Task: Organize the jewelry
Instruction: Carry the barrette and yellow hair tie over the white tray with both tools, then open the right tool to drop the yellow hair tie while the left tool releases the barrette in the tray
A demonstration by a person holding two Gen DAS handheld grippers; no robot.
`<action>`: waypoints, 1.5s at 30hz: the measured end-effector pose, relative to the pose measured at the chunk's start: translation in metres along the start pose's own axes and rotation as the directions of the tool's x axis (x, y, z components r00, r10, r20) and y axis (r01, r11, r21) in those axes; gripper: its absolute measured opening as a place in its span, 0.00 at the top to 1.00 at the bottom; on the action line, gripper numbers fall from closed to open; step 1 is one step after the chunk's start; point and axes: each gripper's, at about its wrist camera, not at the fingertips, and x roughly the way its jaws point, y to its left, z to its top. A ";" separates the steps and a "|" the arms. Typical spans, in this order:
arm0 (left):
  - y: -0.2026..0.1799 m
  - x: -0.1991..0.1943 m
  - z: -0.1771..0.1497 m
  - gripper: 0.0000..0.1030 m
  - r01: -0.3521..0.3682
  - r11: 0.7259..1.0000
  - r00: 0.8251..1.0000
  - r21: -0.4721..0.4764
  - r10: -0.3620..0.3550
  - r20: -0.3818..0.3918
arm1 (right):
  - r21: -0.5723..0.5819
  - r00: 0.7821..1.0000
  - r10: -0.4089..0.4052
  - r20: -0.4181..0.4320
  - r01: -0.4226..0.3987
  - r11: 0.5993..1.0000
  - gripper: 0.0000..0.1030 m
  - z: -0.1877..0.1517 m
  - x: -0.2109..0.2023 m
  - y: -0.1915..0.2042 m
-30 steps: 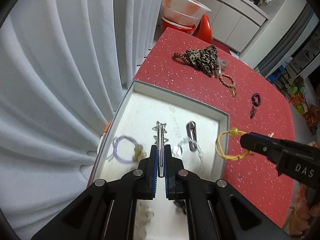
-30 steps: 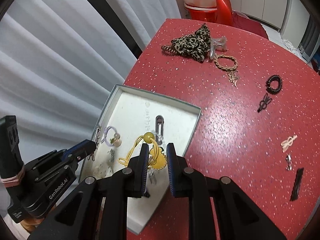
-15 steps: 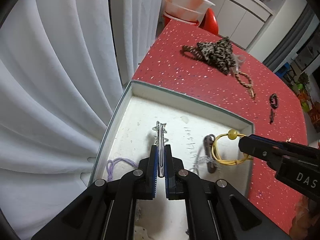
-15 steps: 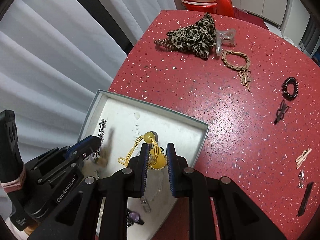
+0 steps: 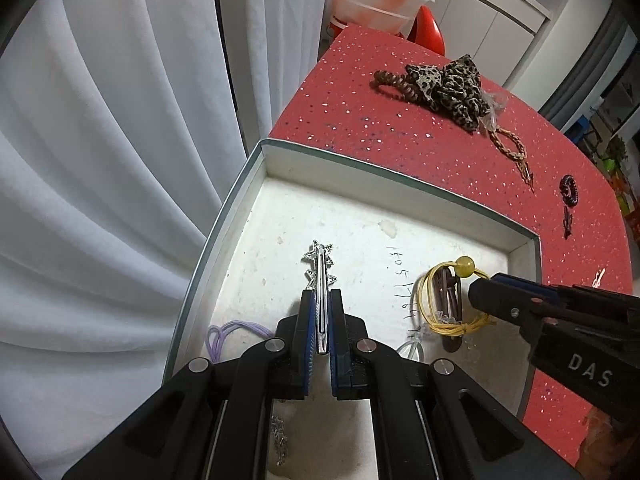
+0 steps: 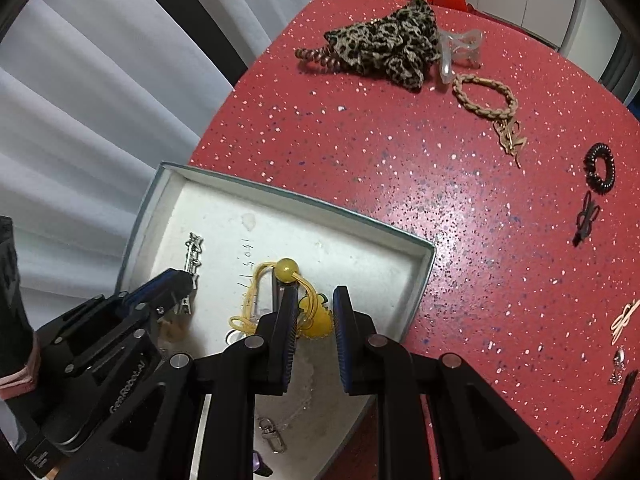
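A white-lined box sits at the near left of the red table. My left gripper is shut on a silver star hair clip, held over the box floor; the clip also shows in the right wrist view. My right gripper is over the box with its jaws apart. A yellow hair tie with a bead and a yellow charm lies between and just ahead of the jaws; whether a pad touches it I cannot tell. The tie lies over a brown clip.
In the box lie a purple hair tie and a chain. On the table: leopard scrunchie, clear claw clip, braided bracelet, black coil tie, black bow clip, small clips. White curtain hangs at left.
Both grippers have come lower and further over the box. The right gripper's jaws have opened and the yellow hair tie now rests in the box. The left still holds the star clip.
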 end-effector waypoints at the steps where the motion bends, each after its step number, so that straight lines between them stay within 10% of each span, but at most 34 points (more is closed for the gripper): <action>1: 0.000 0.000 0.000 0.93 -0.002 1.000 1.000 0.001 0.002 0.001 | 0.002 1.000 -0.001 -0.003 0.001 1.000 0.81 0.000 0.002 0.000; 33: -0.010 -0.002 -0.003 0.93 -0.061 0.997 0.998 0.047 0.063 -0.027 | 0.080 0.997 0.076 0.035 -0.078 0.994 0.61 0.001 -0.038 -0.011; 35: -0.010 -0.001 -0.003 0.68 -0.057 0.997 0.998 0.043 0.059 -0.038 | 0.084 0.997 0.075 0.035 -0.078 0.993 0.60 -0.003 -0.042 -0.013; 36: -0.010 -0.002 -0.004 0.24 -0.064 0.997 0.997 0.039 0.065 -0.035 | 0.088 0.997 0.074 0.037 -0.077 0.993 0.59 -0.005 -0.045 -0.015; 37: -0.010 -0.006 -0.005 0.09 -0.081 0.996 0.997 0.033 0.082 -0.015 | 0.092 0.997 0.073 0.037 -0.077 0.993 0.59 -0.008 -0.049 -0.017; 45: -0.016 -0.017 -0.008 0.09 -0.094 0.994 0.996 0.061 0.094 0.005 | 0.116 0.998 0.058 0.036 -0.062 0.991 0.58 -0.018 -0.056 -0.022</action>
